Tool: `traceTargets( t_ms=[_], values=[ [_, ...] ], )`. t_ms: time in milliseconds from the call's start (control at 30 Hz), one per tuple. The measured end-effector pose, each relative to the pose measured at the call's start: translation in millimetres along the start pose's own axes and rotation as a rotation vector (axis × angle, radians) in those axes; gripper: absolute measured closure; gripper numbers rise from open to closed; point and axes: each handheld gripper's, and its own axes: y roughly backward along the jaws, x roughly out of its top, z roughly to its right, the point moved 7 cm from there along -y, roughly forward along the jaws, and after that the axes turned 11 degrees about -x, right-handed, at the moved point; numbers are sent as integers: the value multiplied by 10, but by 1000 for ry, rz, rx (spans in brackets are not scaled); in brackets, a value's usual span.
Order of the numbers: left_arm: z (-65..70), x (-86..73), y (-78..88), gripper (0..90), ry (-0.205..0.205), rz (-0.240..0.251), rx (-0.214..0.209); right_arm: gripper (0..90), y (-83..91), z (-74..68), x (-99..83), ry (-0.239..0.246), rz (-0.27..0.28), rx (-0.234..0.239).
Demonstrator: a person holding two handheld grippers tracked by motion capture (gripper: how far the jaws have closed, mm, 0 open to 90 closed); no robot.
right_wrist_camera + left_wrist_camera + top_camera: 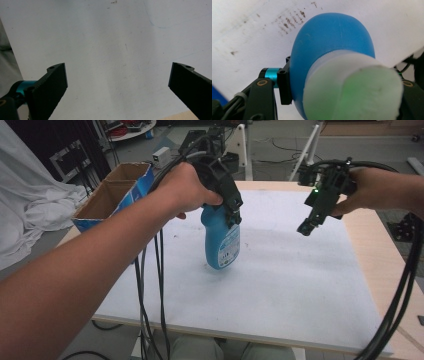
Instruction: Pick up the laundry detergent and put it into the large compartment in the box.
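A blue plastic bottle (220, 240) with a white label hangs just above the white sheet (280, 285) in the high view. My left gripper (226, 205) is shut on its neck from above. In the left gripper view the bottle (329, 40) is seen from its cap end, with the white cap (352, 92) close to the lens and the jaws pressing on either side. My right gripper (312, 220) hovers open over the sheet's far right. Its two black jaws stand wide apart in the right gripper view, with my right gripper (117, 82) holding nothing.
An open cardboard box (117, 192) with blue sides stands at the table's far left corner. White cloth (30, 210) drapes at the left. Black cables (150, 290) hang off the front edge, and more cable (400, 290) trails at the right. The bare wooden table edge (370, 240) lies right of the sheet.
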Motion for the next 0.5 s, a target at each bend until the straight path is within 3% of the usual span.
traceTargets(
  t_ms=[67,100,200,267,367,500],
  values=[
    [-4,-4,64,375,-21,-5,1,12,6,-2,-5,-1,-1,3],
    [-22,-12,175,375,-53,-19,6,12,11,2,-7,-3,2,3],
    [-45,-30,341,376,-85,-28,2,12,39,23,-32,-18,8,4],
    [-78,-68,491,376,-122,-60,3,12,39,25,-55,-22,4,-3],
    [-126,-99,684,376,-124,-15,-1,12,38,27,-93,-23,-1,-5],
    [-196,-170,928,376,-138,6,-9,12,48,14,-85,-31,0,-4]
  ],
)
